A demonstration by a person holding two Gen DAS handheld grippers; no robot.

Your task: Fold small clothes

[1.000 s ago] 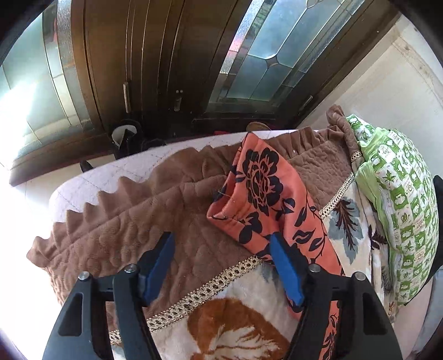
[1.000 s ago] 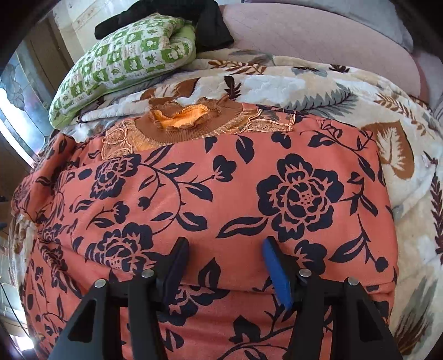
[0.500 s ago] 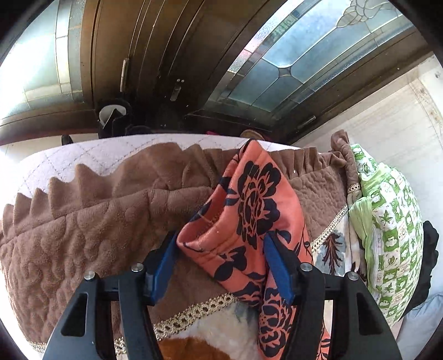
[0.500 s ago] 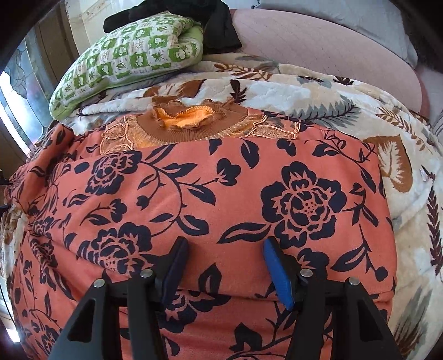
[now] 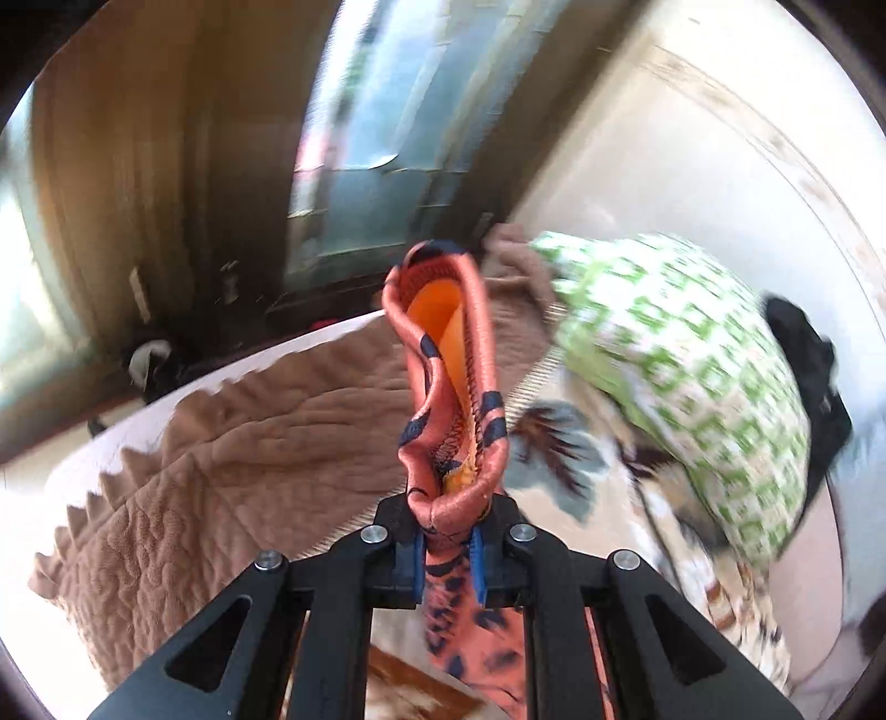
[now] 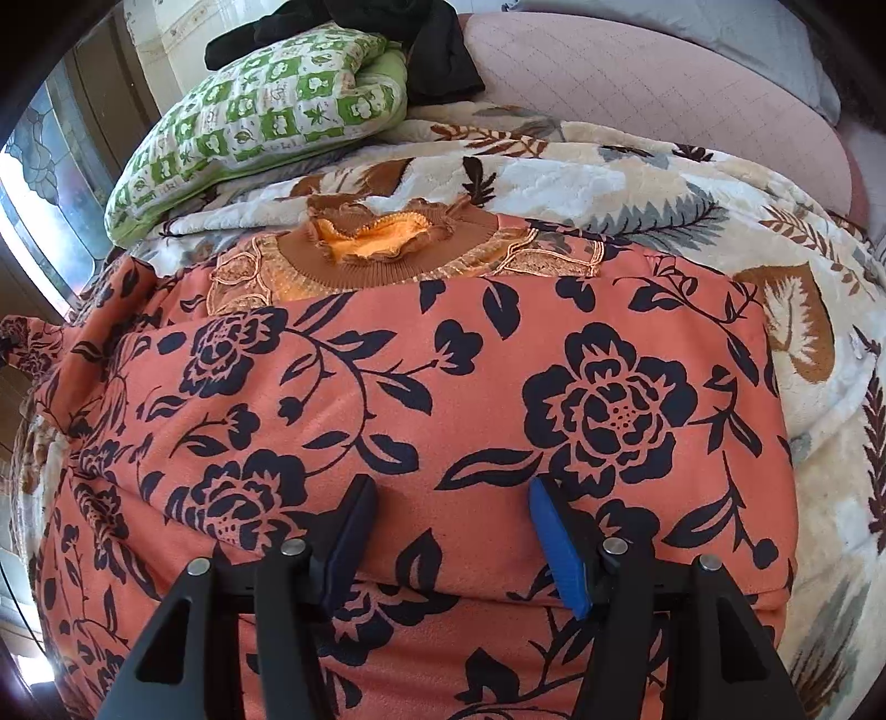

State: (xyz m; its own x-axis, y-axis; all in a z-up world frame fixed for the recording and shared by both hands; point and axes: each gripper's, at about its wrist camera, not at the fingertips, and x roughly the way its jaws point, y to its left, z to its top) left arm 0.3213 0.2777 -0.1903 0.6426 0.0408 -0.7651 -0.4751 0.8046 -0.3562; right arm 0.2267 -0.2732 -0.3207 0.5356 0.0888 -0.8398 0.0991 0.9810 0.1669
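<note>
An orange garment with a dark flower print (image 6: 443, 387) lies spread on the bed, its brown knit collar (image 6: 387, 249) at the far side. My right gripper (image 6: 454, 537) stands open low over the garment's near part, with cloth under both fingers and nothing pinched. My left gripper (image 5: 447, 559) is shut on the garment's sleeve (image 5: 448, 387). The cuff sticks up past the jaws and shows its bright orange lining. In the right wrist view the lifted sleeve end (image 6: 33, 343) sits at the far left edge.
A green-and-white patterned pillow (image 6: 266, 111) and a black cloth (image 6: 432, 50) lie at the head of the bed. A leaf-print blanket (image 6: 609, 183) covers the bed, with a brown quilted spread (image 5: 249, 443) at its edge. A wooden door with stained glass (image 5: 360, 138) stands beyond.
The left gripper closed on the sleeve's cuff and lifted it off the brown spread, rolling as it rose. The right gripper and the garment's body stayed where they were.
</note>
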